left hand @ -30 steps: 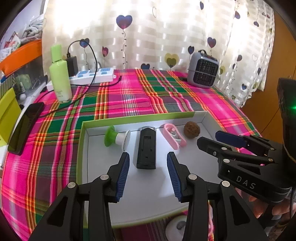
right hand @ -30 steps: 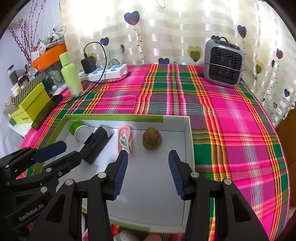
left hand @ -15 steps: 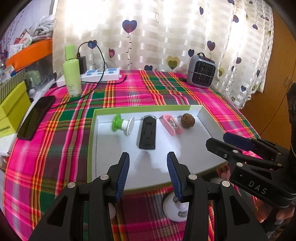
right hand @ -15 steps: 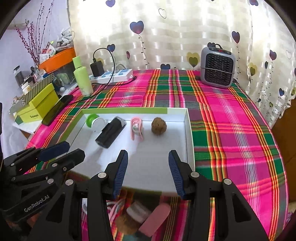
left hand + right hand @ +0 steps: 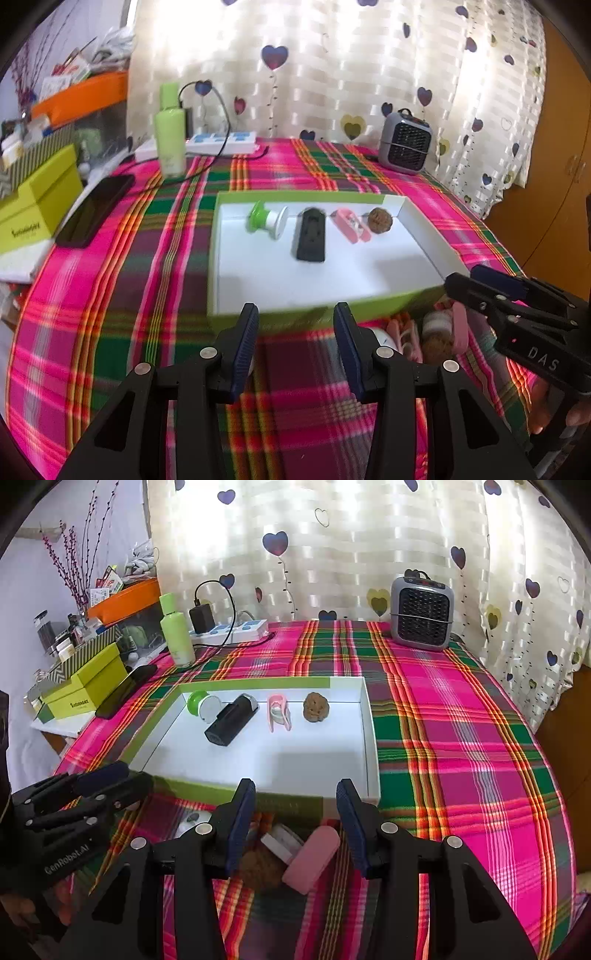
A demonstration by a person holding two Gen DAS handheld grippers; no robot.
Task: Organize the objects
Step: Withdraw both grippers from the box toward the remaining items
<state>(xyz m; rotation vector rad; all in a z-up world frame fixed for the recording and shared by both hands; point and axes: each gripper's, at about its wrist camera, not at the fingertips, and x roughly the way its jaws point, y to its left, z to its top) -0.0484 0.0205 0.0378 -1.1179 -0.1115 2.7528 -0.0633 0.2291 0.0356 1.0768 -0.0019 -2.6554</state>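
Loose heap on the near side of the tray (image 5: 371, 738), hard against its green front wall: pink case (image 5: 312, 860), brown ball (image 5: 260, 867), white round pot (image 5: 282, 843).

Right tool (image 5: 295, 788): spread wide, gripping nothing, poised directly over that heap. Pink case low in the gap between the fingers, nearer the right one, long axis slanting from near-left to far-right, so neither square to the fingers nor in line with them. Likely calls for a turn of the wrist before closing, or a pinch across the short side. Brown ball just left of the case and touching it, partly behind the left finger; risk of nudging it.

Left tool (image 5: 295, 312): also open and empty, with the heap off to its right, under the right tool. Right side plainly nearer.

Already in the tray, in a row along the far wall: green-and-white spool (image 5: 203, 707), black device (image 5: 231, 720), pink clip (image 5: 277, 712), walnut (image 5: 313, 707). Bare white floor in front of the row.

Counter under a pink-and-green plaid cloth (image 5: 461, 738), soft, probably some give. Behind: small heater (image 5: 423, 616), green bottle (image 5: 176, 635), power strip (image 5: 240, 629), heart-print curtain (image 5: 332, 554). Dark phone (image 5: 125, 690) and yellow-green box (image 5: 85, 686) at the left edge.
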